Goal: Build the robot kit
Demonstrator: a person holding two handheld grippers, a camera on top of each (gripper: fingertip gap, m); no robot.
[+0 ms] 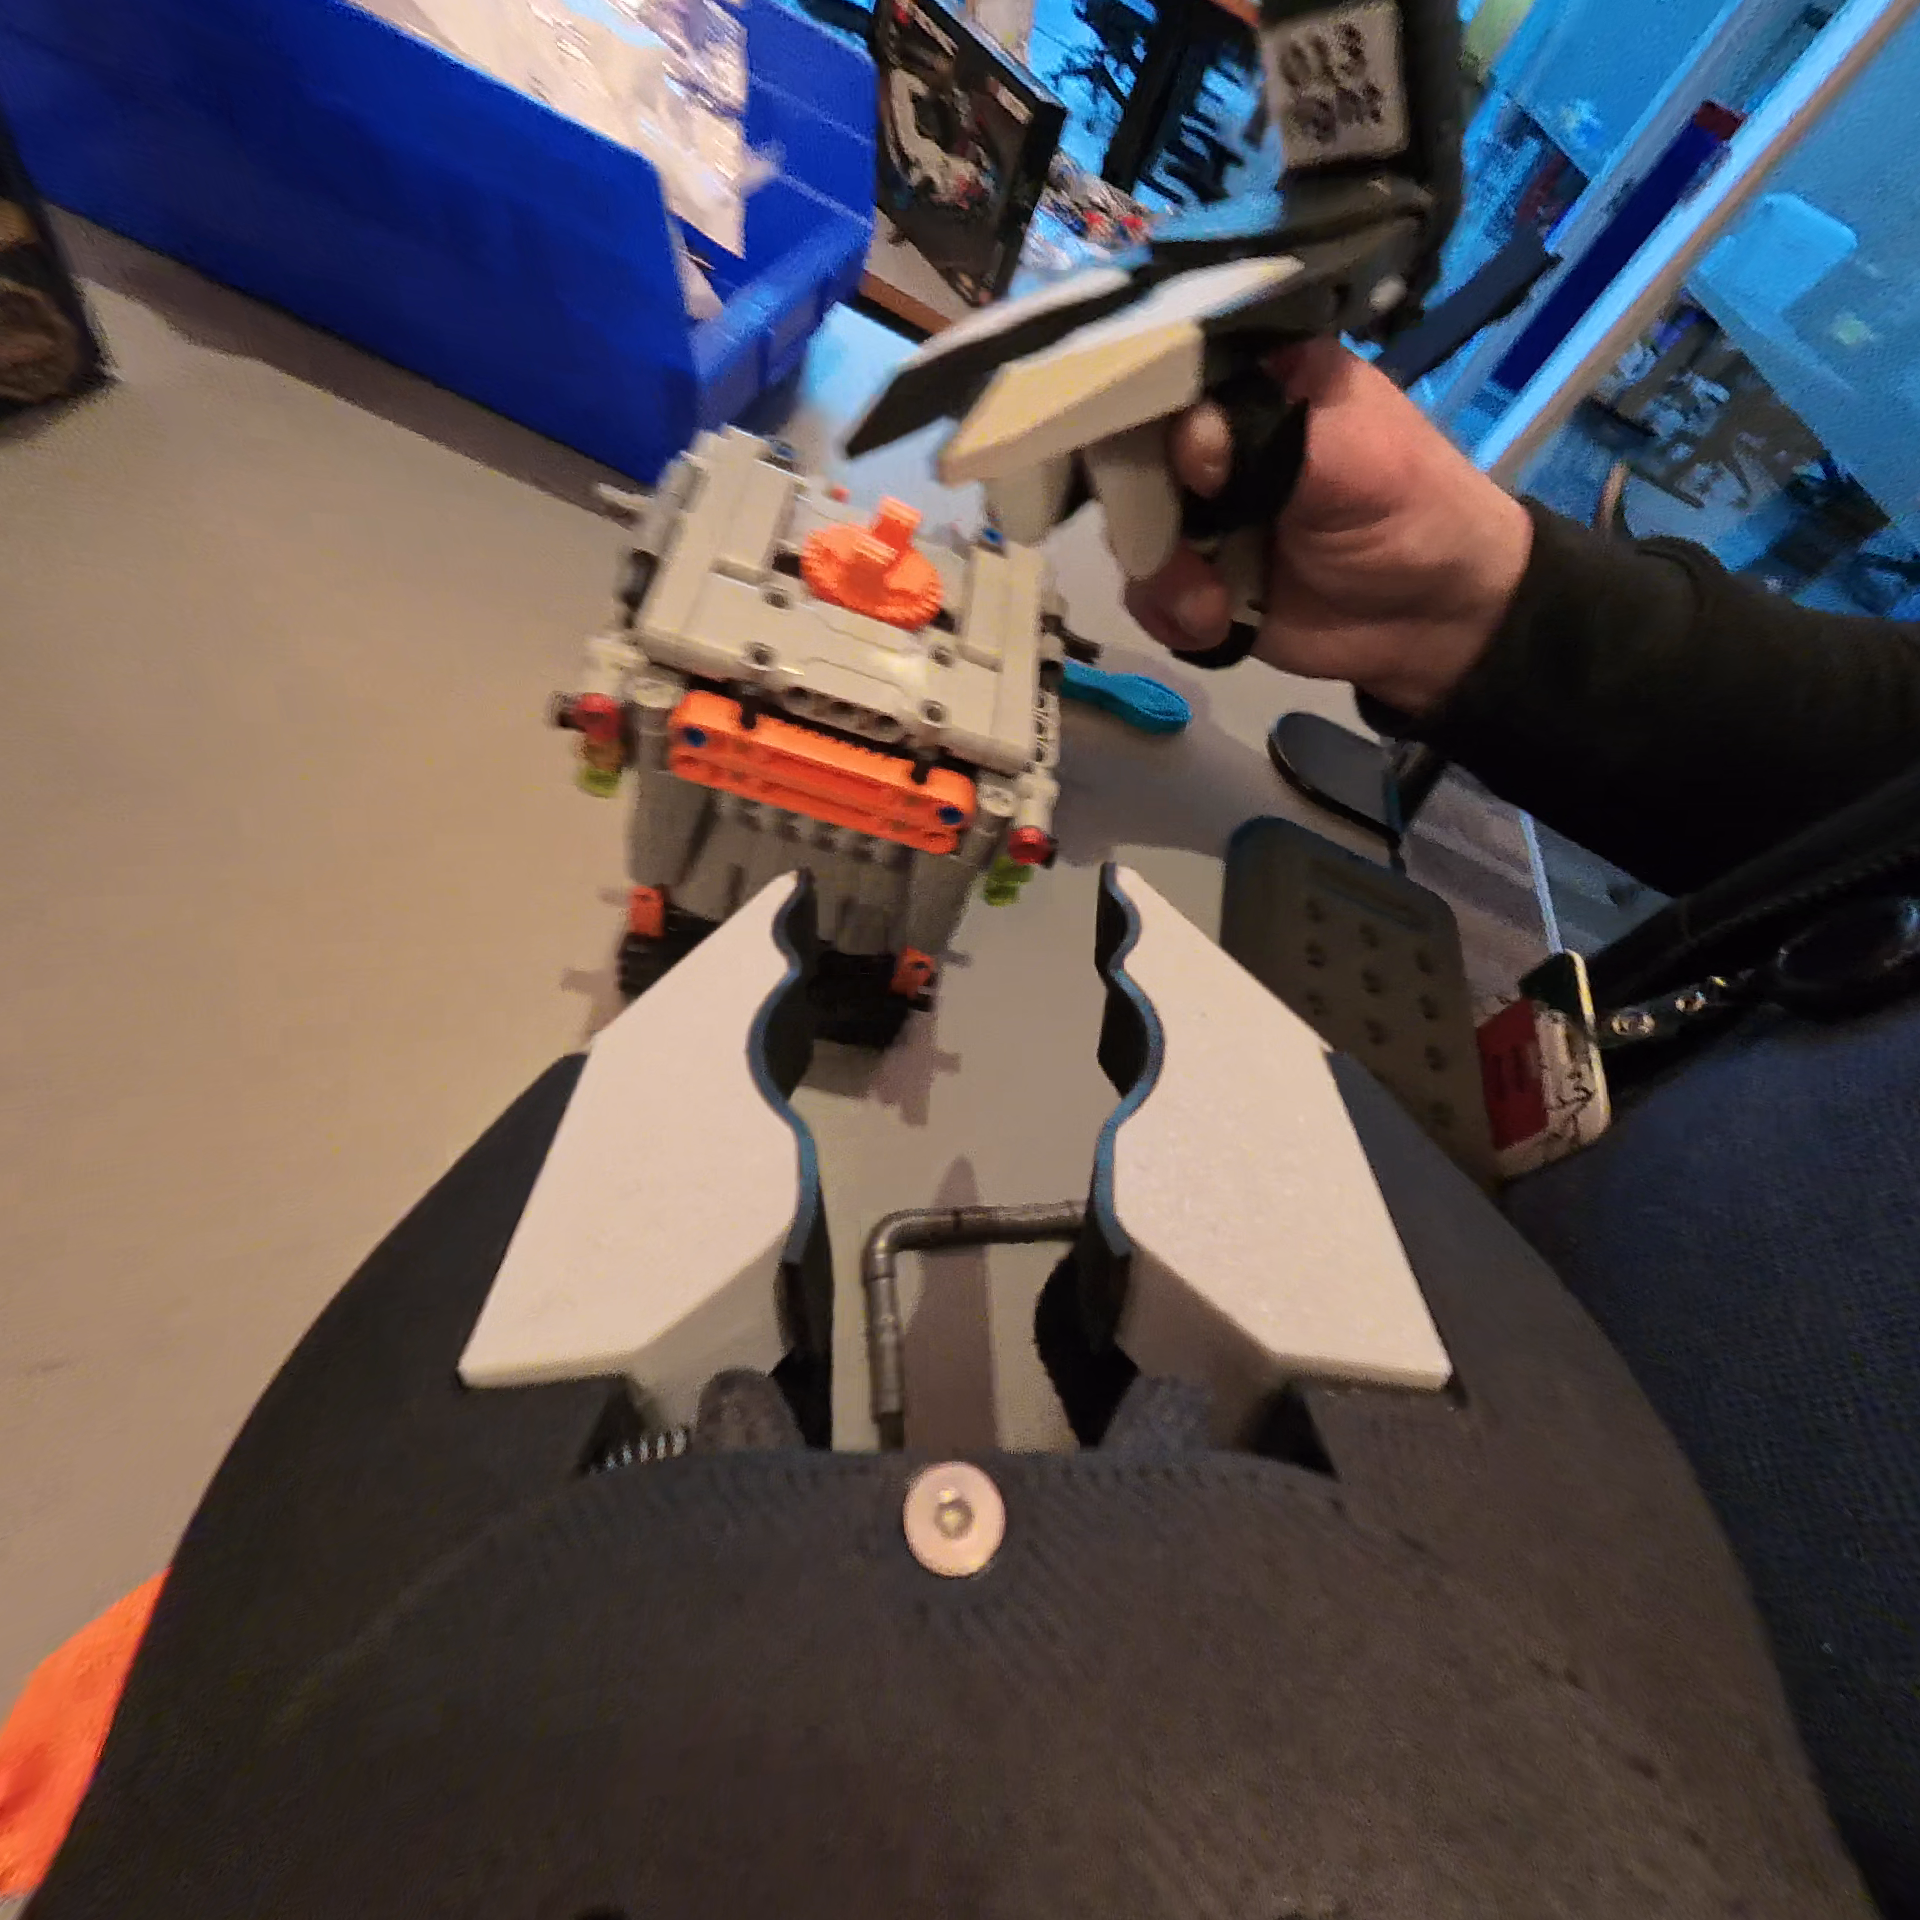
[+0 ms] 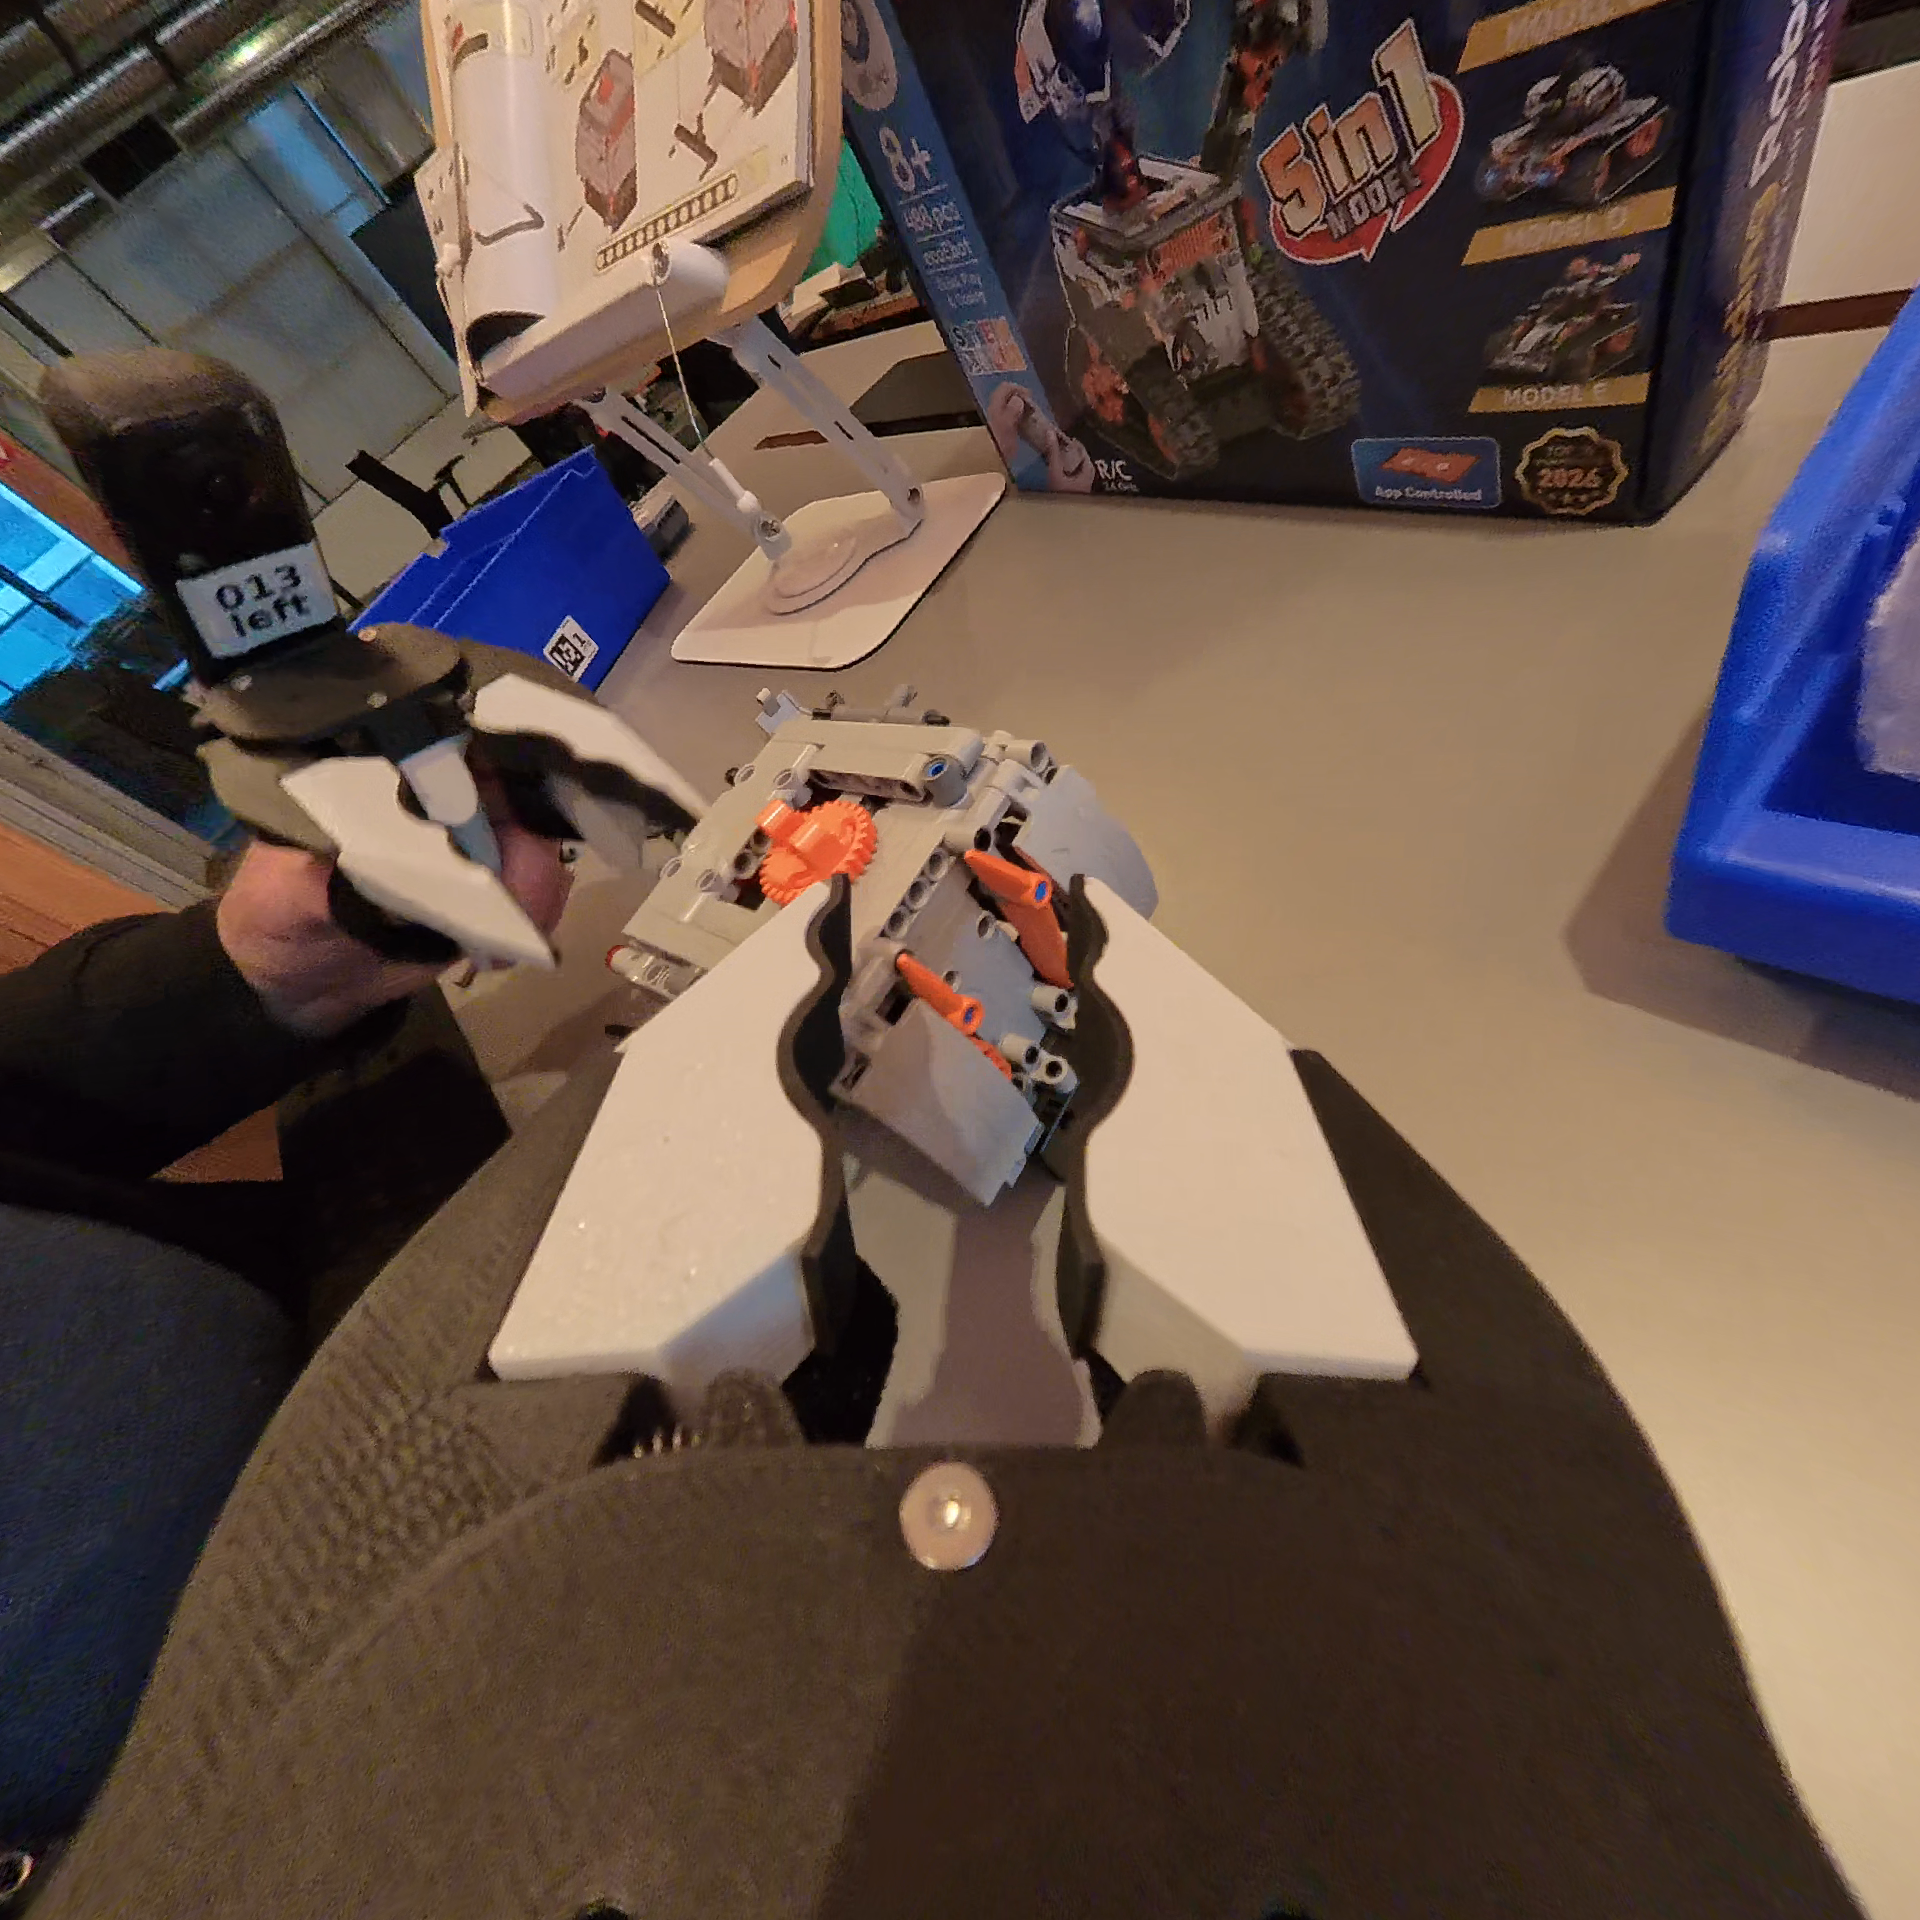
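A grey and orange brick-built model (image 1: 831, 665) stands on the grey table, with an orange gear (image 1: 871, 566) on its top. My left gripper (image 1: 954, 883) is open and empty, low over the table just in front of the model. My right gripper (image 2: 956, 899) is open and empty, looking down on the model (image 2: 935, 935), which shows through the gap between its fingers. In the left wrist view the right gripper (image 1: 904, 457) hovers above the model's far right side without touching it. In the right wrist view the left gripper (image 2: 623, 883) is just left of the model.
A blue bin (image 1: 468, 260) stands behind the model, and another (image 2: 1818, 779) at the right. A printed toy box (image 2: 1351, 260) and a booklet on a white stand (image 2: 831, 582) are at the back. A metal hex key (image 1: 883, 1299) and a dotted grey part (image 1: 1351, 987) lie near the left gripper. My right fingertips sit around 12 cm from my left ones.
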